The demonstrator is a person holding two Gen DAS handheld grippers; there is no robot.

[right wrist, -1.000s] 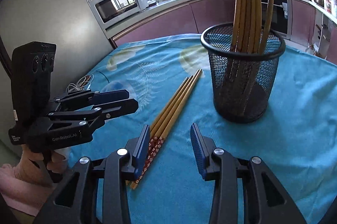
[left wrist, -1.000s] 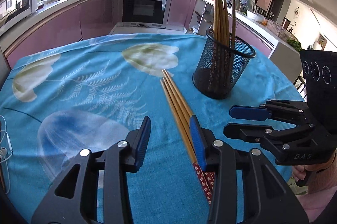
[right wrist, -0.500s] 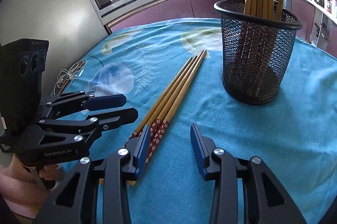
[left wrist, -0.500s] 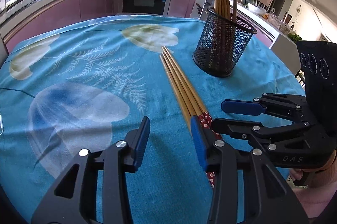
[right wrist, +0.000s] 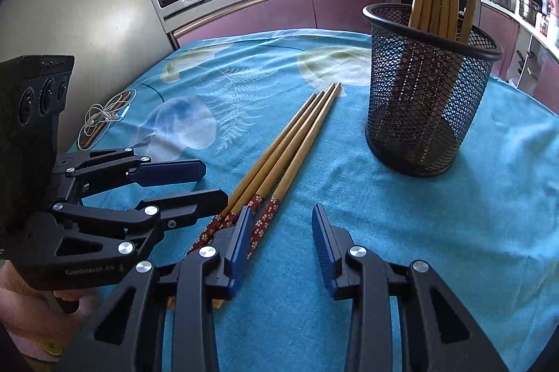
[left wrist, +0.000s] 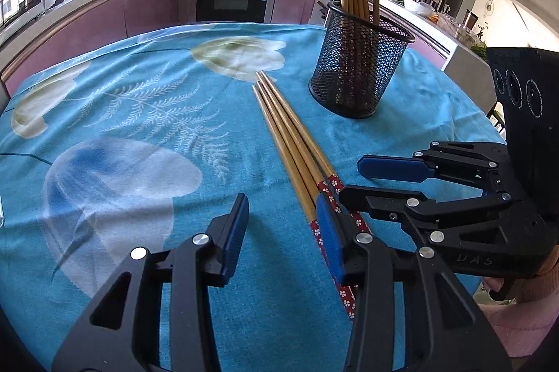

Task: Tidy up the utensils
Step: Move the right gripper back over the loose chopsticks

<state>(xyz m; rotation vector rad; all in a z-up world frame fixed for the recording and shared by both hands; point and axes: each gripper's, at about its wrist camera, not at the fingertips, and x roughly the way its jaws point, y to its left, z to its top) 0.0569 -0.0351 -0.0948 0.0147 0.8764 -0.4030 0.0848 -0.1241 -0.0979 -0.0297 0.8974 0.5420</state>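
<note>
Four loose chopsticks [right wrist: 286, 145] lie between both tongs; five stand in one mesh cup [right wrist: 424, 92] beyond. Left tongs [left wrist: 283, 232] apart, empty. Right tongs [right wrist: 281, 239], just narrowing, apart, empty

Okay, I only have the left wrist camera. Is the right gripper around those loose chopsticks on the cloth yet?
Observer: No. In the right wrist view the right gripper has only bare tablecloth between its jaws, which have just been closing. The loose chopsticks lie beside them.
Operator: Which side?
Observer: The side toward the left gripper. Their flowered ends run behind the right gripper's finger on that side.
Operator: Anything on the table I'm missing?
Observer: A tangled white earphone cable lies near the table edge, beyond the left gripper.
</note>
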